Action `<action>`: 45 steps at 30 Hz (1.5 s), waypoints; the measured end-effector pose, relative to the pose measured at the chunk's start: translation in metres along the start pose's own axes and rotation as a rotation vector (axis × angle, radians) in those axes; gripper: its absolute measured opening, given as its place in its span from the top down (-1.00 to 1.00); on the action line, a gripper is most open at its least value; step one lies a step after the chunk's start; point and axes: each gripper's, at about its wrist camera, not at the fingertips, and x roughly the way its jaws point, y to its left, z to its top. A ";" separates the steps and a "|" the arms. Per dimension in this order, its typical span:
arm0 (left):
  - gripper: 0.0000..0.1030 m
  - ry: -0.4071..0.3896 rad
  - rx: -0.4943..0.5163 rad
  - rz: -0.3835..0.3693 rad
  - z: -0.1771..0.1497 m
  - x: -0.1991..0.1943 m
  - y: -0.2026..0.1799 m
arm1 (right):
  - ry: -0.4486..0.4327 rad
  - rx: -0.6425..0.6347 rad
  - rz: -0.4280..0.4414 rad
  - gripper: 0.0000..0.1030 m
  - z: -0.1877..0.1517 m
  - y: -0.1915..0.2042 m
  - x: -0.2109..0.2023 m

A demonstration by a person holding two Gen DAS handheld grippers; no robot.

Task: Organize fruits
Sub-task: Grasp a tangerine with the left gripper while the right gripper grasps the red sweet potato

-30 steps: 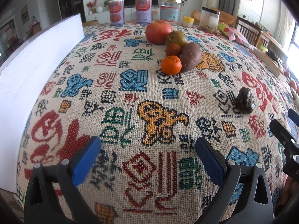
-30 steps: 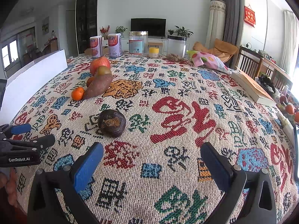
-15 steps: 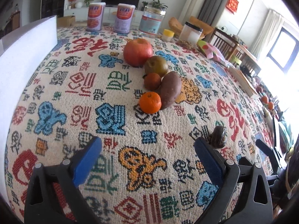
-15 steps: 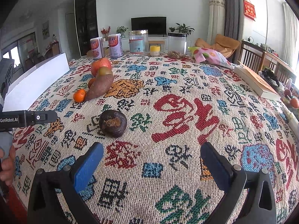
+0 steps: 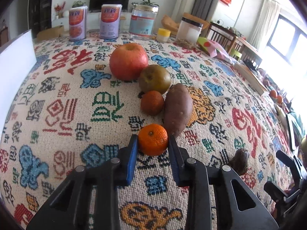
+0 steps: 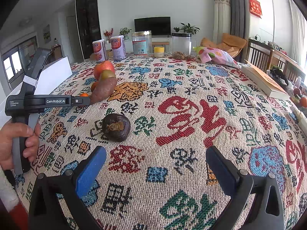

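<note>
My left gripper is shut on a small orange tangerine that rests on the patterned tablecloth. Just beyond it lie a sweet potato, a small brown-red fruit, a green-brown round fruit and a red apple, in a line. A dark wrinkled fruit lies apart, ahead and left of my right gripper, which is open and empty. The left gripper's body shows at the left of the right wrist view.
Two cans, a glass jar, a small yellow-lidded jar and a white jar stand along the far edge. A white board stands at the left. A snack bag and a book lie at the right.
My left gripper has moved forward to the fruit row and closed its jaws on the tangerine. My right gripper has stayed open in place.
</note>
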 end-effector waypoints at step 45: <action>0.46 -0.001 -0.032 0.129 -0.060 -0.067 0.025 | 0.658 -0.032 0.311 0.18 0.120 0.083 0.142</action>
